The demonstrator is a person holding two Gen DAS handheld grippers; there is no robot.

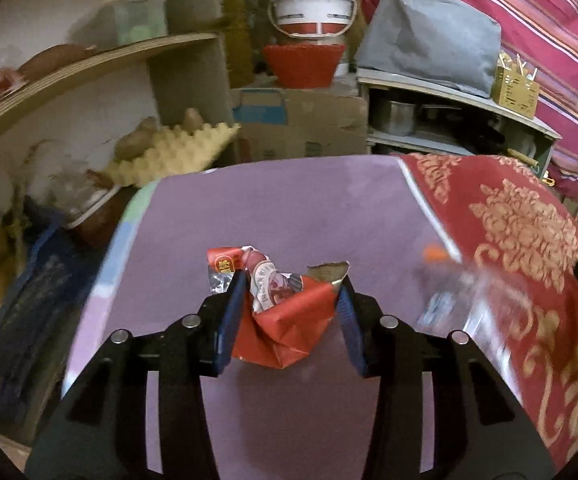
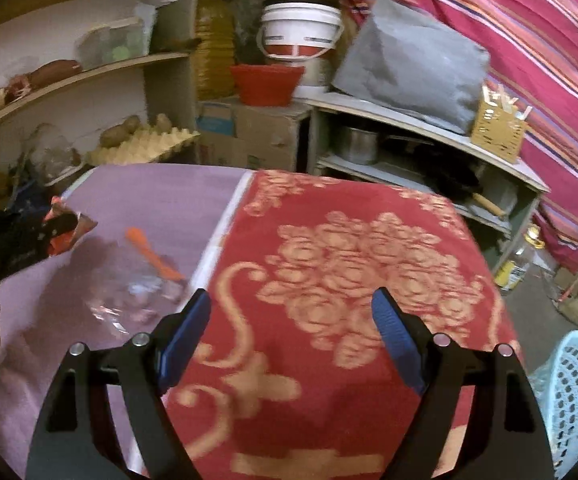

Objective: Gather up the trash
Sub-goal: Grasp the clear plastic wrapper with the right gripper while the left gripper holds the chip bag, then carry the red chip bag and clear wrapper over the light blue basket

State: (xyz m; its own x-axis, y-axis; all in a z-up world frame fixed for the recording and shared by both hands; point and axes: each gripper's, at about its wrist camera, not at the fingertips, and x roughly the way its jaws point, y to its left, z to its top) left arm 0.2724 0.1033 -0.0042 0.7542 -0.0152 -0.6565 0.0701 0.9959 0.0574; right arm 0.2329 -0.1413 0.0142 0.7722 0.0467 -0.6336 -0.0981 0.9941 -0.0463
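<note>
My left gripper (image 1: 293, 280) is shut on a crumpled red snack wrapper (image 1: 285, 324), its blue pads pressing both sides, above the purple table cover (image 1: 289, 208). The right wrist view shows that same wrapper (image 2: 65, 228) at the far left, held in the left gripper's black fingers. A clear plastic bag (image 2: 137, 288) with an orange piece (image 2: 153, 256) lies on the purple cover; the left wrist view shows the bag (image 1: 437, 300) blurred at the right. My right gripper (image 2: 291, 294) hangs open over the red patterned cloth (image 2: 349, 264), nothing between its fingers.
A light blue perforated basket (image 2: 577, 396) stands on the floor at the lower right. Behind the table are shelves with an egg tray (image 2: 141, 148), a cardboard box (image 2: 249, 136), a red bowl (image 2: 265, 84) and a white bucket (image 2: 299, 28). Pots sit on a low rack (image 2: 429, 152).
</note>
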